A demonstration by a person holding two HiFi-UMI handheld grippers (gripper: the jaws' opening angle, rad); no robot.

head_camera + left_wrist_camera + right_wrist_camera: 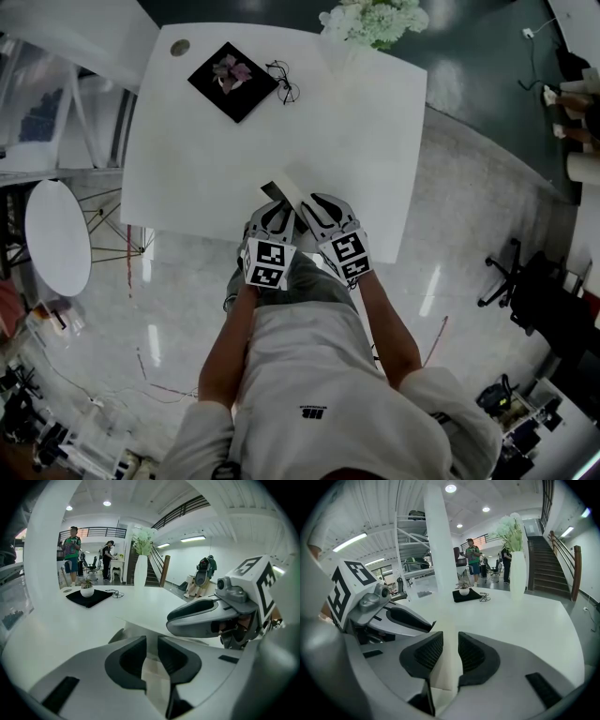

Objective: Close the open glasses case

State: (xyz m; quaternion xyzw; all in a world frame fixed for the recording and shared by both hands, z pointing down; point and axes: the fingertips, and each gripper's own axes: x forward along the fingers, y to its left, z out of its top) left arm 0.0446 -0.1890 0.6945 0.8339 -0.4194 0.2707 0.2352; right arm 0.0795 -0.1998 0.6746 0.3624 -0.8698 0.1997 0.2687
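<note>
Glasses case [286, 192] lies open at the near edge of the white table [366, 131], lid up, a dark strip of the inside showing in the head view; what is in it can't be made out. Left gripper [275, 212] and right gripper [315, 202] are both at the case, side by side, tips touching it. Right gripper view: jaws narrow, pinched on the pale upright lid [440, 573], which rises between them to the top of the picture. Left gripper view: jaws narrow too, a pale part of the case [152, 667] between them, right gripper [206, 616] just beside.

Far left on the table is a black mat [211, 80] with a small pot [232, 72] holding a plant. Spectacles [284, 84] lie just right of the mat, outside the case. Vase of white flowers [375, 21] at the far edge. Only the gripper views show the vase's tall white body [517, 576] and people [71, 550] standing beyond the table; only the head view shows the case's dark inside
</note>
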